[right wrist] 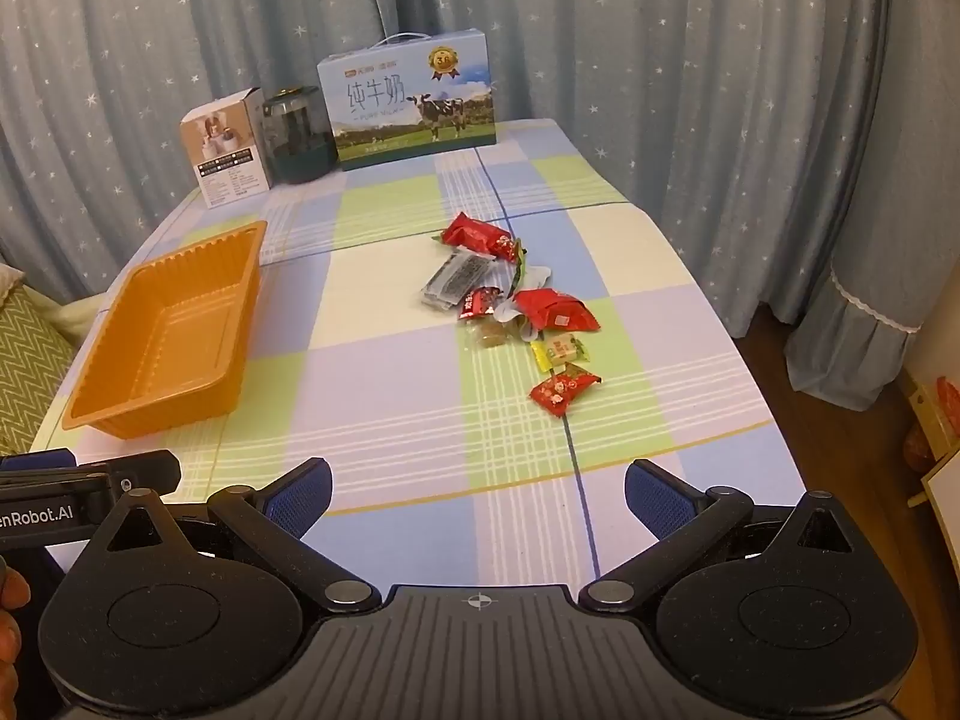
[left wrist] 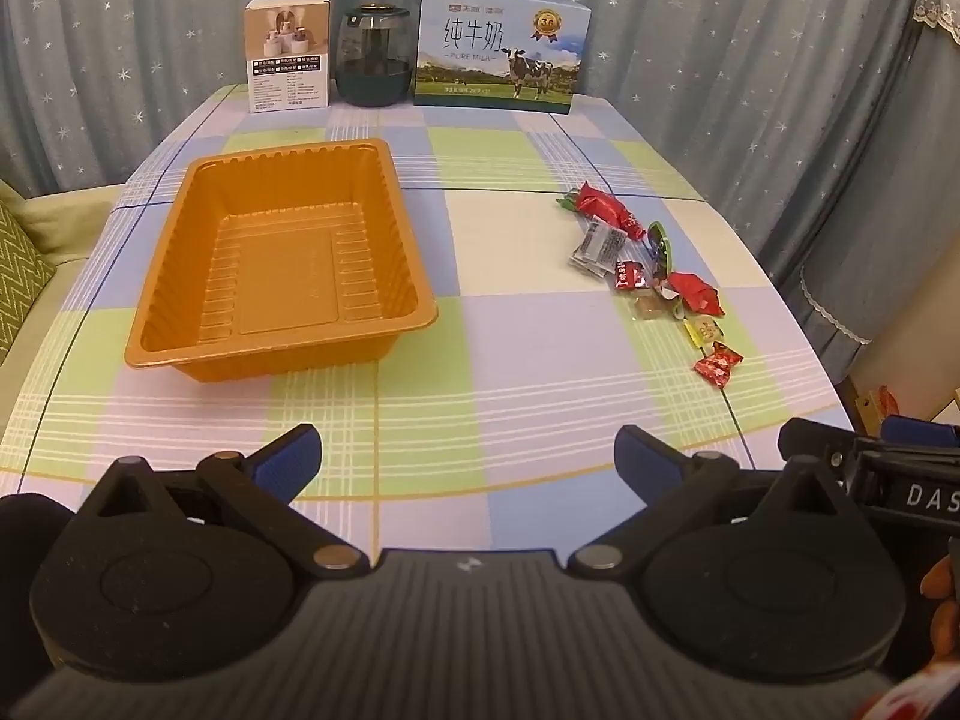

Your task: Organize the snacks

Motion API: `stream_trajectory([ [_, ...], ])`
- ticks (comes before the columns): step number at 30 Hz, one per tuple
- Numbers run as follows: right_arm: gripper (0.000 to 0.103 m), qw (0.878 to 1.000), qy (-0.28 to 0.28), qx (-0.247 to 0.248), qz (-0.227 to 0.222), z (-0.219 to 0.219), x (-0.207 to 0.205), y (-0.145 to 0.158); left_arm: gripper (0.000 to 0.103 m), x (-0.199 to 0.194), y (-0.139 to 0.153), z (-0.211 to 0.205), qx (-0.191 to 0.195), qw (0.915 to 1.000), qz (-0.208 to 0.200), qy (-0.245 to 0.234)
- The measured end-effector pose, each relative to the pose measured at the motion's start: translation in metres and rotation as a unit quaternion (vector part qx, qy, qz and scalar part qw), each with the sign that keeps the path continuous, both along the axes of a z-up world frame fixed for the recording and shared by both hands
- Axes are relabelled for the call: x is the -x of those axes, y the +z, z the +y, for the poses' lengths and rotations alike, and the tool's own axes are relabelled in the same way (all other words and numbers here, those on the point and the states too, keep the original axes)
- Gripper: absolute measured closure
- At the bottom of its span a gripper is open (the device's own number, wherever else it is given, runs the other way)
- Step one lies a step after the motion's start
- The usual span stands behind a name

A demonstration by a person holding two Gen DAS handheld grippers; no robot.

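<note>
tray [left wrist: 282, 252]: orange | tablecloth [left wrist: 510, 324]: pastel plaid | curtains [left wrist: 690, 30]: blue-grey, white stars

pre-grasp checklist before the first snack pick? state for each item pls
1. Right claw open, nothing held: ok.
2. Left claw open, nothing held: ok.
3. Orange ribbed plastic tray upright, holding no snacks: ok.
4. Nearest red wrapped candy lying apart from the yellow wrapped candy: ok.
5. Rest of the wrapped snack pile separated for single picks: not ok, the wrappers overlap.
6. Checked tablecloth between candy and tray free of obstacles: ok.
</note>
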State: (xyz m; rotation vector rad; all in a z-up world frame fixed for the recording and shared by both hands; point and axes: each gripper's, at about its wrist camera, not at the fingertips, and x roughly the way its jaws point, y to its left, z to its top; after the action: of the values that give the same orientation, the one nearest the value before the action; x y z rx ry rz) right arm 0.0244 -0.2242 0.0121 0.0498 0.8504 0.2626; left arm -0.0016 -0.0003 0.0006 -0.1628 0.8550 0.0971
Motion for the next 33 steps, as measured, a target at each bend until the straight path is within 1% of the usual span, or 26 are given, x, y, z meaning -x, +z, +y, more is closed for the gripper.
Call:
stream_trajectory([
  [33, 0.0, 1.0, 0.001, 0.0, -0.002, 0.003, -0.0002, 0.0024, 0.0, 0.0014, -0.0004, 0.0039, -0.001, 1.0, 0.0, 0.003],
])
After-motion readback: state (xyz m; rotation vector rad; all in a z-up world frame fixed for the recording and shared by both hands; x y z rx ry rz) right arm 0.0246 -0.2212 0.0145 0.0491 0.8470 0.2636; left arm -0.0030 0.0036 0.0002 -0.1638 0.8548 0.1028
